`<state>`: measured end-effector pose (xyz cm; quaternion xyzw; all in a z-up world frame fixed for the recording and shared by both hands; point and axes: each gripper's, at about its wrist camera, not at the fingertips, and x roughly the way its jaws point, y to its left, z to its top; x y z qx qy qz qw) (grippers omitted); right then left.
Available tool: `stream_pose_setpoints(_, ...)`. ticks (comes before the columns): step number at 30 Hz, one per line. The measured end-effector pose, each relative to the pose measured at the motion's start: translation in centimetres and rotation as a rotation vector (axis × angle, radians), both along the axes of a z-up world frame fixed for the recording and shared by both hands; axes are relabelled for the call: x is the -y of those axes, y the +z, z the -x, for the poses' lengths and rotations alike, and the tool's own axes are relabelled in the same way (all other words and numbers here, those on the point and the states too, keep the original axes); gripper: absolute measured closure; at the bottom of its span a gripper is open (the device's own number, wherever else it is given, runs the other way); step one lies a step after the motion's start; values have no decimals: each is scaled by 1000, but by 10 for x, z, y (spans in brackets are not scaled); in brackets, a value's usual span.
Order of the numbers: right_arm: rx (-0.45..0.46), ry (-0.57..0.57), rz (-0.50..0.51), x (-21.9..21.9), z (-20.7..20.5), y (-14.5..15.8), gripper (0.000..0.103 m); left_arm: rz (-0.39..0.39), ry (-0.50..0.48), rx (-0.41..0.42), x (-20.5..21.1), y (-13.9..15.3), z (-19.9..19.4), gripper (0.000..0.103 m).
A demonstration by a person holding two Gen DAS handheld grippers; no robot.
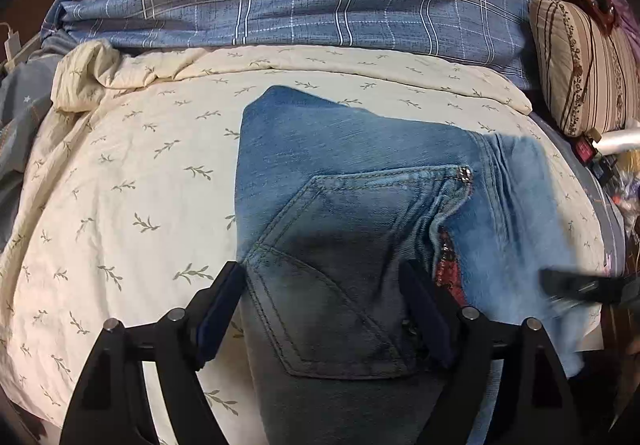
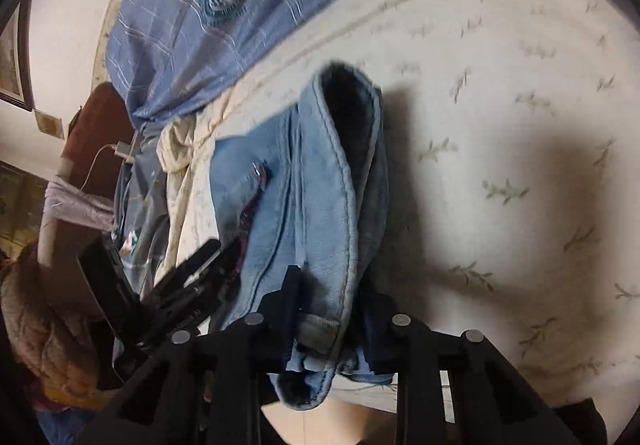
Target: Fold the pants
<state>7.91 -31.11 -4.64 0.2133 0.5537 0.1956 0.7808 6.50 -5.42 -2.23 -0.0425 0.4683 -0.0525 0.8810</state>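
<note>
**Pants half gathered on the bed, right tool holding the hem end**

Cream bedding [image 1: 132, 181] printed with small leaf sprigs covers the bed, and a blue plaid quilt [image 1: 288, 1] with a round badge lies bunched beyond it, a striped pillow [image 1: 576, 65] off to the side.

Faded blue denim pants [image 1: 360, 173] lie on the cream cover directly ahead of the left tool [image 1: 326, 315], back pocket up. Its jaws stand wide on either side of the pocket area, with cloth between them but no visible pinch; I judge it to be open.

Beside it, the right tool [image 2: 332, 319] is clamped on a thick stitched edge of the same pants, a hem or leg opening by the look of it, with the fabric rising ahead of the tool in a tube-like fold. From there the cloth runs away to that tool's left, toward the left tool, which shows there as a dark blurred shape.

So the garment's long axis appears to run between the two tools, and the right one carries the free end. Folding likely means bringing that end over toward the pocket.

Denim looks heavy, soft-washed, with raised double seams and a rivet at the pocket corner; it will drape stiffly.
</note>
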Motion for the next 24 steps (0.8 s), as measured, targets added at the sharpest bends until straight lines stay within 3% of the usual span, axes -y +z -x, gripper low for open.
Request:
stream_pose_setpoints(1,-12,-2,64,-2,-1,-12,75,-11,-4,1,3,0,0,19)
stream_pose_setpoints(3,-33,-25,19,2,-1,-25,72,-37,0,13,6,1,2,19)
stream_pose_setpoints(5,-35,-45,-43,9,2,-16,64,-15,8,2,2,0,1,19)
stream_pose_setpoints(6,-32,-56,-44,11,3,-12,53,-7,9,-2,1,0,0,19)
stream_pose_setpoints(11,53,-56,-65,13,25,21,53,-15,11,0,2,0,1,19)
stream_pose_setpoints(12,51,-51,-62,11,30,23,48,-16,12,0,2,0,1,19)
stream_pose_setpoints(15,-8,-72,-56,12,37,5,40,-16,12,2,2,0,1,19)
stream_pose_setpoints(19,-68,-147,-204,26,35,-22,33,-25,14,3,3,0,1,19)
stream_pose_setpoints(21,-84,-121,-236,24,31,-24,33,-26,17,3,4,1,1,19)
stream_pose_setpoints(22,-92,-106,-277,23,31,-23,38,-29,18,5,4,1,2,19)
stream_pose_setpoints(23,-90,-92,-297,21,31,-21,71,-29,19,7,4,1,2,19)
stream_pose_setpoints(24,-72,-77,-277,17,32,-16,71,-27,20,7,4,0,2,19)
